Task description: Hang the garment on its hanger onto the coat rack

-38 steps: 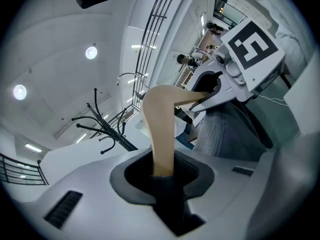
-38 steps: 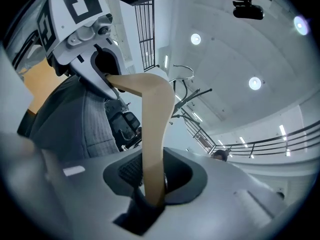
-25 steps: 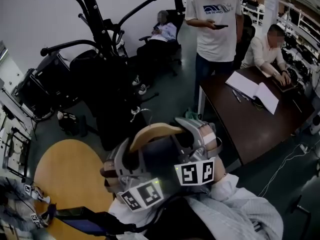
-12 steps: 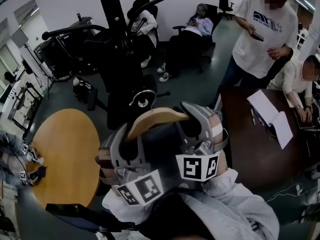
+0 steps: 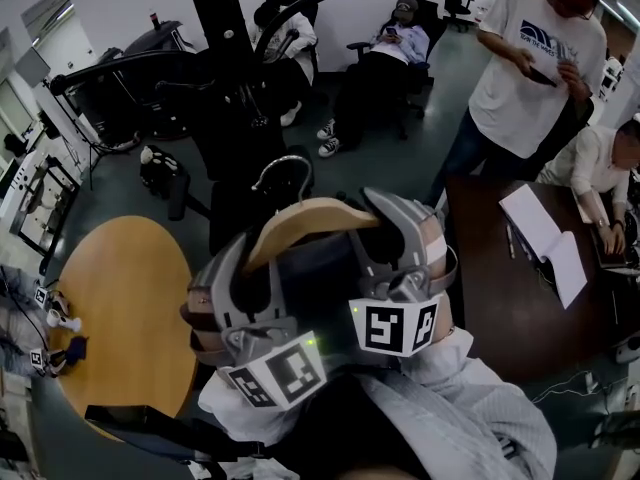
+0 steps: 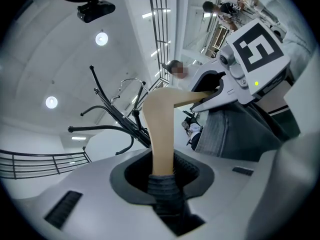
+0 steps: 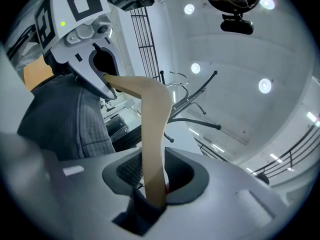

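I hold a wooden hanger (image 5: 300,230) level in front of me, with a dark grey garment (image 5: 320,278) draped over it. Its metal hook (image 5: 283,168) points at the black coat rack (image 5: 215,28), whose curved arms spread just beyond. My left gripper (image 5: 228,268) is shut on the hanger's left arm (image 6: 161,129), with fabric bunched between the jaws. My right gripper (image 5: 400,238) holds the right arm (image 7: 152,129); its jaws are opening slightly, with the wood and cloth still between them. The rack's arms (image 6: 115,119) rise behind the hanger in both gripper views.
A round wooden table (image 5: 130,298) stands at the left and a dark desk (image 5: 500,268) with papers at the right. A standing person in a white T-shirt (image 5: 530,68) is beside the desk. People sit in office chairs (image 5: 390,58) behind the rack.
The view has swung and the rack's pole now stands closer, right ahead. The hanger has risen a little toward it, its hook now showing clear against the rack's base.
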`<state>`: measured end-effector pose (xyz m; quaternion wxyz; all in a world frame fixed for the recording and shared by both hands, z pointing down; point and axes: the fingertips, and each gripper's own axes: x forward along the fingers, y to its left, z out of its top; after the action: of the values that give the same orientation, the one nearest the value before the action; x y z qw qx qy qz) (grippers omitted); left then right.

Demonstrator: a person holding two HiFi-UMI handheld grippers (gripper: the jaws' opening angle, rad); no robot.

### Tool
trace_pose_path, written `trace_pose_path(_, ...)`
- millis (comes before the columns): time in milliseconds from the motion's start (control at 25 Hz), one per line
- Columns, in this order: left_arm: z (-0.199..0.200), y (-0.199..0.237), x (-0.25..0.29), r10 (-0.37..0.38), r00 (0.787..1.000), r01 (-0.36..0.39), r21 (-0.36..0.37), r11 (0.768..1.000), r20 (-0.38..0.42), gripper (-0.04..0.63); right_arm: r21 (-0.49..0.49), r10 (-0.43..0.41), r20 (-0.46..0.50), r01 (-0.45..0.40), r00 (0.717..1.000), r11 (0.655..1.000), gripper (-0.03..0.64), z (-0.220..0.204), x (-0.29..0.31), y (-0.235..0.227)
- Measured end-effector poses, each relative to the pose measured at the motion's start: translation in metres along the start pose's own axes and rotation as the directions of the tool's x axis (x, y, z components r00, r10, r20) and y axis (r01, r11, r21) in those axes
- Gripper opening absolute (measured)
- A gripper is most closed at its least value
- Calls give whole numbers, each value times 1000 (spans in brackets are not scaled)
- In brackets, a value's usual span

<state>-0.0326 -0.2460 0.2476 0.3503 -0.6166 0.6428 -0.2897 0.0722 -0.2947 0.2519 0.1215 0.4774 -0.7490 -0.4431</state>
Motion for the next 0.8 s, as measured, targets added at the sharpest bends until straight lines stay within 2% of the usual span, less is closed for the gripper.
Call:
trace_pose_path(480,-19,13,68,-16,998,18,-23,1000,57,87,-38,-46,-21,45,999,998,103,-17,64,-4)
trace_pose_path(800,-31,4,106,-31,1000,31,-42,999,2,89,-22,12,-17,-13,1000,1000,103,-42,100,0)
